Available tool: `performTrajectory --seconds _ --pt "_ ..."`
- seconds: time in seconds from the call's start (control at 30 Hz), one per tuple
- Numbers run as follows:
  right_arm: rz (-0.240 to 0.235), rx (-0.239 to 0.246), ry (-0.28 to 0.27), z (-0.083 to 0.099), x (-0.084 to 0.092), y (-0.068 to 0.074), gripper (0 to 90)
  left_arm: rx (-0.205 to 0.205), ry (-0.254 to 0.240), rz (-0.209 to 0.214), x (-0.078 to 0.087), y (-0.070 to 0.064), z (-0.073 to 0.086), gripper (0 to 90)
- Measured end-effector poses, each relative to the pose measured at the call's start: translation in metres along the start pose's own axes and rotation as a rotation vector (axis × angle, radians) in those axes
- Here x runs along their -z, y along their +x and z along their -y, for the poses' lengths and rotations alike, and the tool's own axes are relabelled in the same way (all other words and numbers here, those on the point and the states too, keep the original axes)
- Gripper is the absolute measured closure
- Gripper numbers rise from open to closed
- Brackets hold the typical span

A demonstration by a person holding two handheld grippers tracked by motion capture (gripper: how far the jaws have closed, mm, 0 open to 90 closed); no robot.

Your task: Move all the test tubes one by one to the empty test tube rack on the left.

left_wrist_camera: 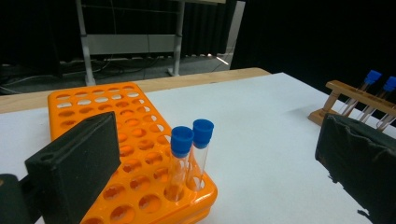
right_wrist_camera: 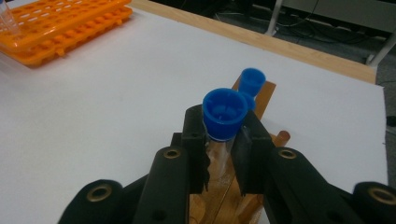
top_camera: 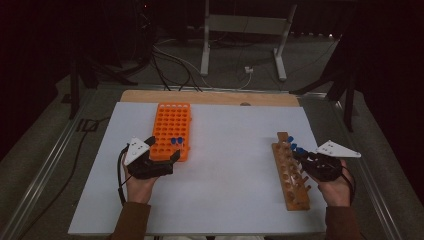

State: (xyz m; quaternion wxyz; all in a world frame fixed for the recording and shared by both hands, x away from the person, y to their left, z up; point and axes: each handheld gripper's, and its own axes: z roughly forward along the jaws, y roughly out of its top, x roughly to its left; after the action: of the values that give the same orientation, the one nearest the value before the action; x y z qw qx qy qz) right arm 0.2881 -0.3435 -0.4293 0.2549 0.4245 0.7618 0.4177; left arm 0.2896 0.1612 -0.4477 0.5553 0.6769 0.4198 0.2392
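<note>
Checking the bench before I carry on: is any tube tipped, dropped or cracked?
Nothing stands out. Two capped tubes stand upright in the orange rack; the right gripper clamps another tube over the wooden rack. No spills.

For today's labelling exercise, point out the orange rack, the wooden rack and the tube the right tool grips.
orange rack [top_camera: 169,122], high view, bare top face with holes
wooden rack [top_camera: 295,192], high view, near end of frame
blue-capped tube [right_wrist_camera: 224,110], right gripper view, its cap top
</note>
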Motion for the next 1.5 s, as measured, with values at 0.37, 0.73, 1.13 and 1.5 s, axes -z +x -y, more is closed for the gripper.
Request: performTrajectory --seconds 0.37,0.73,1.13,1.5 --pt "0.012 0.002 -0.046 -0.013 0.015 0.002 76.6 -0.005 0.005 -0.002 -0.001 -0.002 -0.001 1.0" --pt "-0.006 0.011 -0.092 -0.025 0.025 0.011 76.6 -0.009 0.004 0.004 -0.001 -0.005 -0.003 1.0" --pt "-0.084 0.01 -0.084 -0.028 0.009 0.028 76.6 -0.019 0.005 0.027 -0.003 -0.014 -0.007 1.0" --pt "-0.138 0.001 -0.084 -0.034 -0.002 0.045 76.6 -0.109 0.044 0.1 -0.021 -0.051 -0.013 1.0"
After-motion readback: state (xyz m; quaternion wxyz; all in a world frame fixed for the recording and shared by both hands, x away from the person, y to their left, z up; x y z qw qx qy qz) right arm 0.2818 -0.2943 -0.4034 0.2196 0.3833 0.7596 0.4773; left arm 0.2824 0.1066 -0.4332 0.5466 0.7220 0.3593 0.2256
